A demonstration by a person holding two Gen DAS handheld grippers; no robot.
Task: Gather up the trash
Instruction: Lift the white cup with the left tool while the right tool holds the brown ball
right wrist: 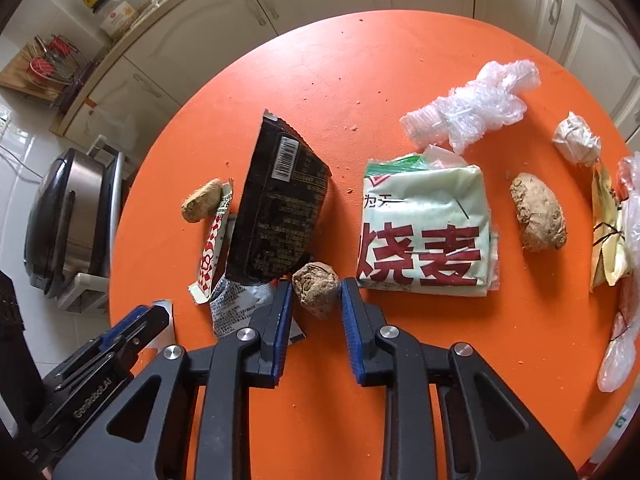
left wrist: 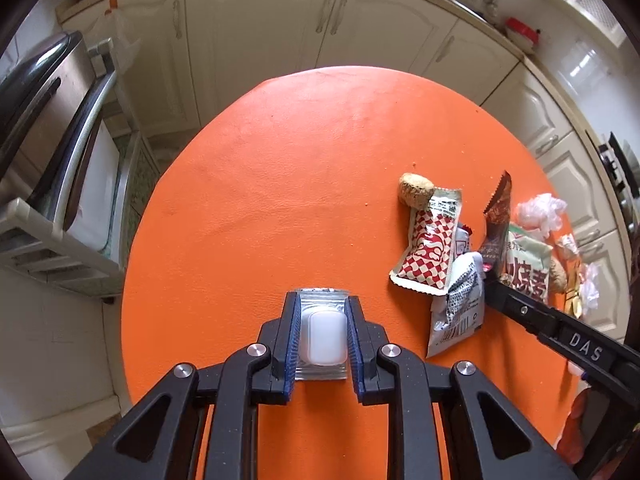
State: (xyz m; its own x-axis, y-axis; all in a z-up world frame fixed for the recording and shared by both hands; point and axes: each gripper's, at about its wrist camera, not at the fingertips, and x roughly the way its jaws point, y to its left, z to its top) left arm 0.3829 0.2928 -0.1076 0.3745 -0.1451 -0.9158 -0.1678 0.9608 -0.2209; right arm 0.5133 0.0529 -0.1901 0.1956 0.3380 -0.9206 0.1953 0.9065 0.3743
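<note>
Presently, the orange round table [right wrist: 400, 60] is strewn with litter: a green-and-white printed bag [right wrist: 424, 224], a black wrapper [right wrist: 276, 204], crumpled clear plastic [right wrist: 476, 104] and brown crumbly lumps. The left gripper [left wrist: 322, 330] is clenched on a small clear sachet [left wrist: 322, 308] enclosing a white tablet, near the table's front. The right gripper [right wrist: 316, 304] is set about one brown lump [right wrist: 314, 288]; its pads are seen at its sides, though firm contact cannot be confirmed. Crumbling under pressure is judged likely, and the neighbouring grey wrapper [right wrist: 236, 304] may be snagged.

black wrapper [right wrist: 276, 208] hiding red-checked packet [right wrist: 210, 256], clear bag [right wrist: 618, 360] cut off
</note>
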